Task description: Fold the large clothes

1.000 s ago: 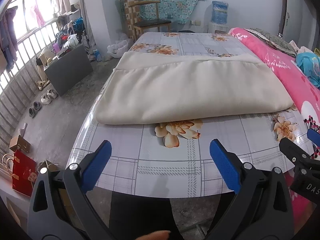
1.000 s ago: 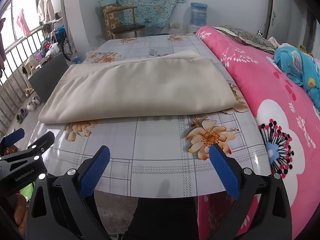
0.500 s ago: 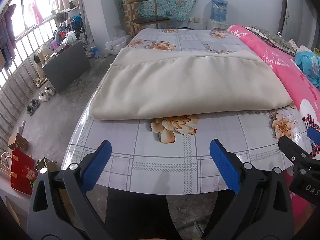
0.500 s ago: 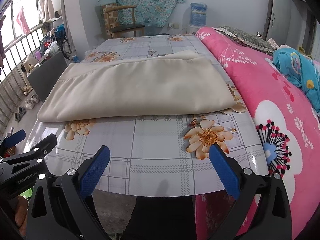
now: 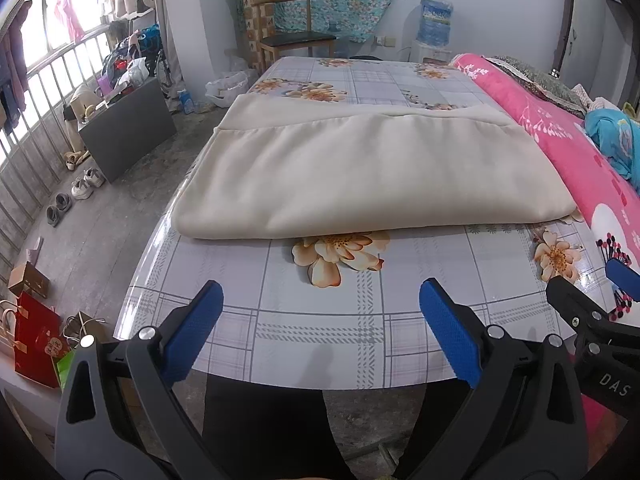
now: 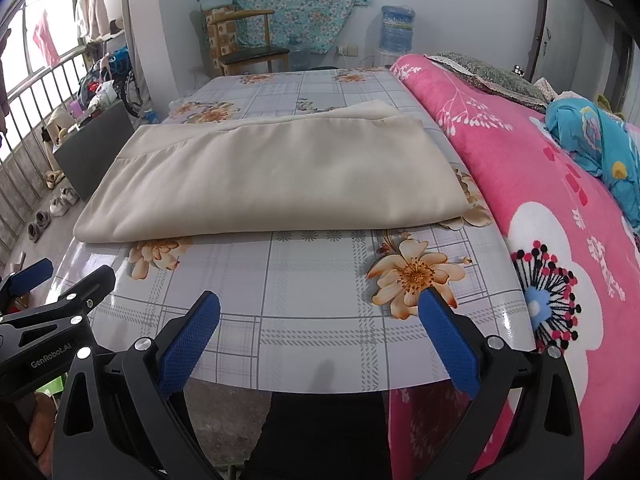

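A large beige cloth [image 5: 360, 176] [image 6: 276, 176] lies folded into a flat rectangle across the middle of the table [image 5: 320, 344] [image 6: 312, 344], which has a floral checked cover. My left gripper [image 5: 320, 312] is open above the table's near edge, well short of the cloth, with nothing between its blue pads. My right gripper [image 6: 320, 320] is open too, over the near right part of the table and equally short of the cloth. Each gripper shows at the edge of the other's view.
A pink flowered blanket [image 6: 560, 208] covers a bed against the table's right side, with a blue garment [image 6: 592, 136] on it. A wooden chair [image 5: 292, 36] and water dispenser [image 6: 396, 36] stand beyond the far end. Grey box [image 5: 128, 128], shoes and bags lie on the floor at left.
Both grippers have drifted slightly, so the cloth sits a little lower and nearer in the left view. The cloth itself has not moved, and both grippers stay open.
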The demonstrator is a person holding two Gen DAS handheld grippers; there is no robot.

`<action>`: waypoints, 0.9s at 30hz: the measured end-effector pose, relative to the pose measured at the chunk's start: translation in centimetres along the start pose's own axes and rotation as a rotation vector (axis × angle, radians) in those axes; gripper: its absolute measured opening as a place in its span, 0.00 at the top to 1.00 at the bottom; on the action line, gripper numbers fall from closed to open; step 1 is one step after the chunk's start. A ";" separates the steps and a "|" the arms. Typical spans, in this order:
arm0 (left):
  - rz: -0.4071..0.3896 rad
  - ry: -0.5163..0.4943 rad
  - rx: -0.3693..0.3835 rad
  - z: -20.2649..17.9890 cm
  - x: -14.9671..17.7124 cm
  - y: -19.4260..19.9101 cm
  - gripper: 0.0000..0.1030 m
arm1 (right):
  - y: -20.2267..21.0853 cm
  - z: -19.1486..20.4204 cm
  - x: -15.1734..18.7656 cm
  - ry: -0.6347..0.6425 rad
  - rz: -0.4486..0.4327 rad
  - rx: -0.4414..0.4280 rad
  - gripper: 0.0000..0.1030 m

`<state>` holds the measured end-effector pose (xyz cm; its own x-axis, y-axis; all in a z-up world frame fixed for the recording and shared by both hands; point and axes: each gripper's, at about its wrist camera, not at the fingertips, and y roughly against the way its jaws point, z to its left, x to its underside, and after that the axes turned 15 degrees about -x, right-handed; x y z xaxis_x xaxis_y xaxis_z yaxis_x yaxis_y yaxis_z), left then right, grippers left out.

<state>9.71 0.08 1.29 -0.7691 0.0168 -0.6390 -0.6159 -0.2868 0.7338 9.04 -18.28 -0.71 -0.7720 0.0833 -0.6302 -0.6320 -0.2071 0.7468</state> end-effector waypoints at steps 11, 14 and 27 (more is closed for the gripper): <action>0.000 0.000 0.001 0.0 0.0 0.0 0.08 | 0.0 0.1 0.0 0.002 0.000 0.001 0.06; 0.000 0.001 0.000 0.0 0.0 0.0 0.08 | 0.1 0.0 -0.1 0.005 0.003 0.000 0.06; -0.001 0.001 0.001 0.0 -0.1 0.0 0.08 | 0.0 0.0 -0.3 0.011 0.007 -0.001 0.06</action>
<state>9.76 0.07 1.32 -0.7685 0.0161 -0.6396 -0.6165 -0.2861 0.7335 9.27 -18.27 -0.52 -0.7753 0.0713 -0.6275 -0.6268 -0.2086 0.7507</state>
